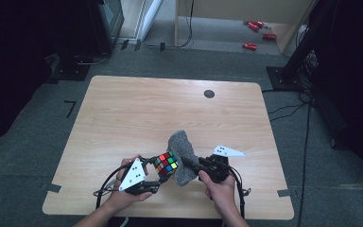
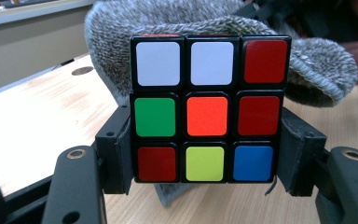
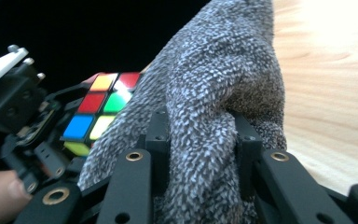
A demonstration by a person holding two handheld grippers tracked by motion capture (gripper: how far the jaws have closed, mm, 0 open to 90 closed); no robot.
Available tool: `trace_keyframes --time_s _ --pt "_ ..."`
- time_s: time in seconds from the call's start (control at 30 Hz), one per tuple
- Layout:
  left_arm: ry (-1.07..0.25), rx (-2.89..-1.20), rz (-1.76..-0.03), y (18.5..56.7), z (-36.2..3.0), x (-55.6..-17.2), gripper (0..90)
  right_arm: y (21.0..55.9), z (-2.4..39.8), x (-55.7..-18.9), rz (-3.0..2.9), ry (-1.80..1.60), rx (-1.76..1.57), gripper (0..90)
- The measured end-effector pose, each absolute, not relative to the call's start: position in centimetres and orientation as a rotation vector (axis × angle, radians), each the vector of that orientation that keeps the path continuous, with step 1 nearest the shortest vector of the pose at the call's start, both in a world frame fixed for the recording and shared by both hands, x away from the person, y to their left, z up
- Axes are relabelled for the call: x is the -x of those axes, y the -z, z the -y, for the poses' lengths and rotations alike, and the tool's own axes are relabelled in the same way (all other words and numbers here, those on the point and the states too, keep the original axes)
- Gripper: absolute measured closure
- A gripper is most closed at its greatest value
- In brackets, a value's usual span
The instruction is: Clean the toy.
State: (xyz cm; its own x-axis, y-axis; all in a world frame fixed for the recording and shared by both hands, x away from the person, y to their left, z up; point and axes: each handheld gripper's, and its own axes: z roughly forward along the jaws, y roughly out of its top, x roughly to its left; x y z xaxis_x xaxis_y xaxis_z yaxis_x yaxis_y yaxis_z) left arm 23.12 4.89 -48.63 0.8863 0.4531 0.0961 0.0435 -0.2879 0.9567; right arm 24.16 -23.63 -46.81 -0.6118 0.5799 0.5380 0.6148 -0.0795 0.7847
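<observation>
Left claw (image 2: 205, 186) clamped on a black-framed 3-by-3 puzzle cube with coloured stickers (image 2: 207, 116), pads pressed on 2 opposite side faces at the lower half; cube held just above the light wooden table (image 1: 123, 118), near the front edge, at mid-width.

Right claw (image 3: 200, 154) clenched on a bunched fold of a grey-and-white flecked knitted cloth (image 3: 219, 84); cloth draped up against the far side of the cube and touching it, lower end resting on the table. In the high view, same layout: left claw (image 1: 157, 174) at left, cube (image 1: 166, 164) in the middle, cloth (image 1: 184, 151) just right of it, right claw (image 1: 189, 164) beside.

Step in hand, as judged: wiping or wrapping the cube with the cloth.

Handling, as judged:
- cube: rigid, light, smooth plastic; slippery on glossy stickers; layers free to twist, so best gripped flat on 2 opposite faces, across the middle layer, never on corners;
- cloth: soft, limp, light, high friction; no shape of its own; best pinched at a thick gathered fold, as now; thin single edge likely to slip out;
- risk: sideways drag from the cloth turning a cube layer or tilting the cube between the pads.
</observation>
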Motion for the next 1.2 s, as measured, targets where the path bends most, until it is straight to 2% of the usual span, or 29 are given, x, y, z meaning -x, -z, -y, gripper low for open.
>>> trace_keyframes --time_s 0.33,0.67,1.03,1.2 --pt "-0.367 -1.763 -0.416 48.6 -5.9 -23.9 34.8 48.1 22.7 -24.5 2.198 1.703 1.329 67.8" --pt "-0.312 -1.763 -0.399 48.9 -5.6 -23.9 34.8 46.8 23.6 -23.8 2.088 1.941 1.313 67.8" --pt "-0.321 -1.747 -0.434 48.9 -6.1 -24.3 34.8 48.9 22.7 -24.7 2.134 1.720 1.287 67.9" --pt "-0.309 -1.748 -0.438 49.0 -6.2 -24.4 34.8 47.6 23.8 -24.3 2.066 1.892 1.312 67.8"
